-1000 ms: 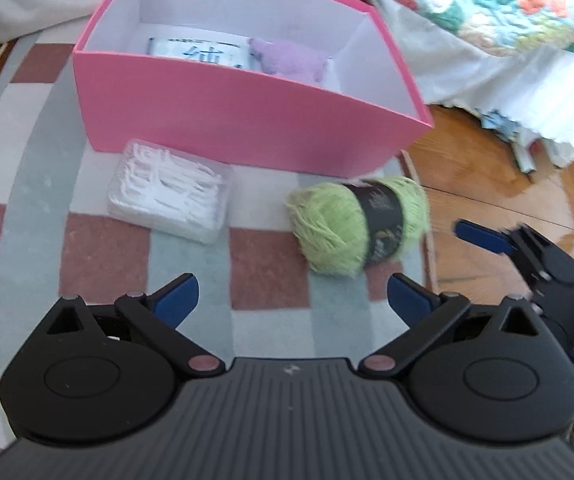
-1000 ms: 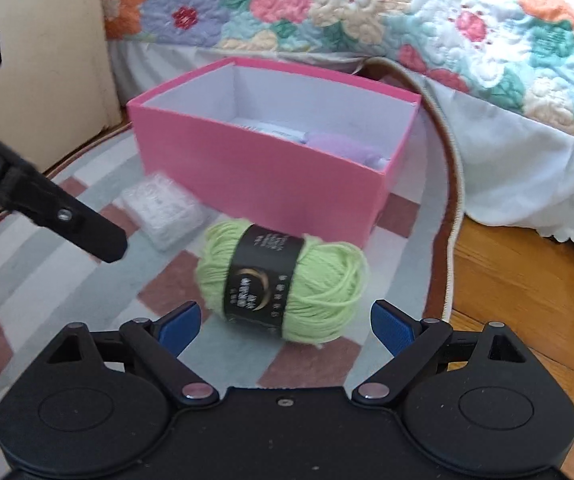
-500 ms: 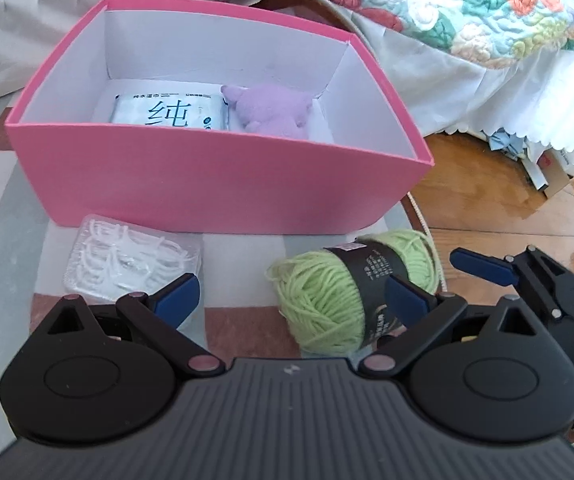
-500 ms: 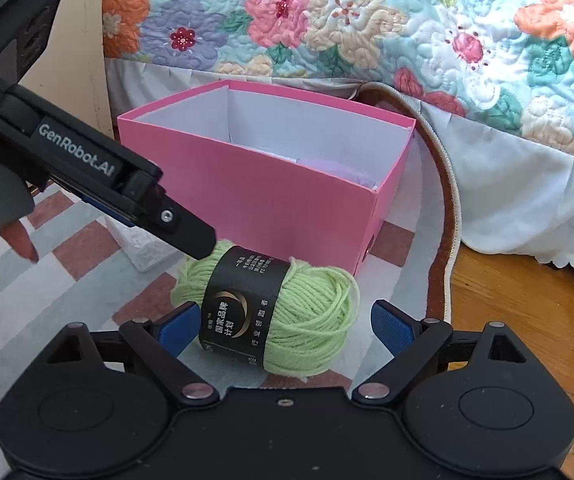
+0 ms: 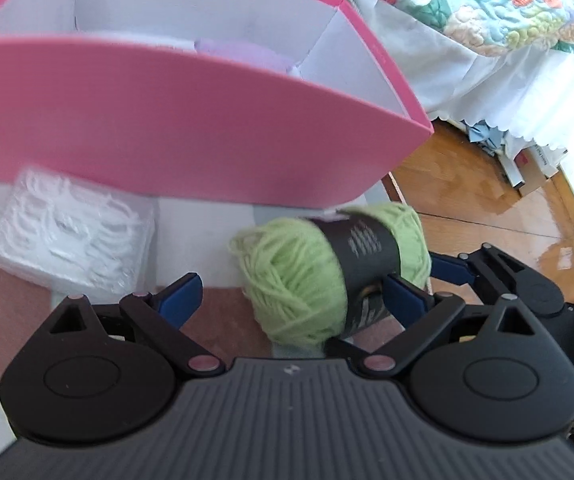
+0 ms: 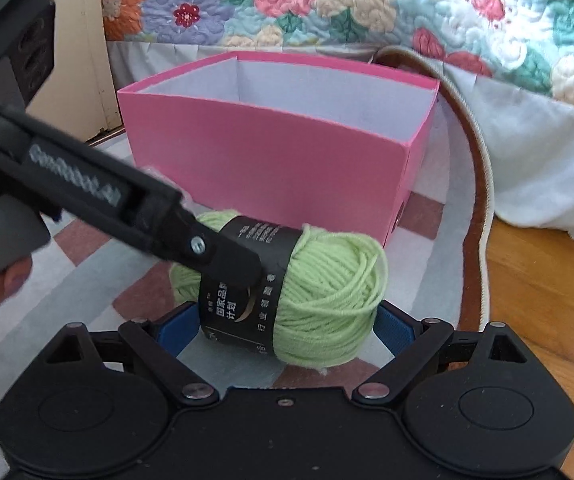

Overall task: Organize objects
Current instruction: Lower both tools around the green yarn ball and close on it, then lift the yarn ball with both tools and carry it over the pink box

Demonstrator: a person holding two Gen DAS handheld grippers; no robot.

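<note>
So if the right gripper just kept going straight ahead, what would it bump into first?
The yarn: it already sits between the open fingers of the right gripper. Behind it stands the pink box, so that would likely come next.

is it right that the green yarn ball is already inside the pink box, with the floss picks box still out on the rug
Not quite. The green yarn ball lies on the rug in front of the pink box, between the right gripper fingers, as the right wrist view shows. The floss picks box is on the rug.

Black-banded green yarn ball [image 6: 311, 296] lies beside open pink box [image 6: 271, 160].
</note>
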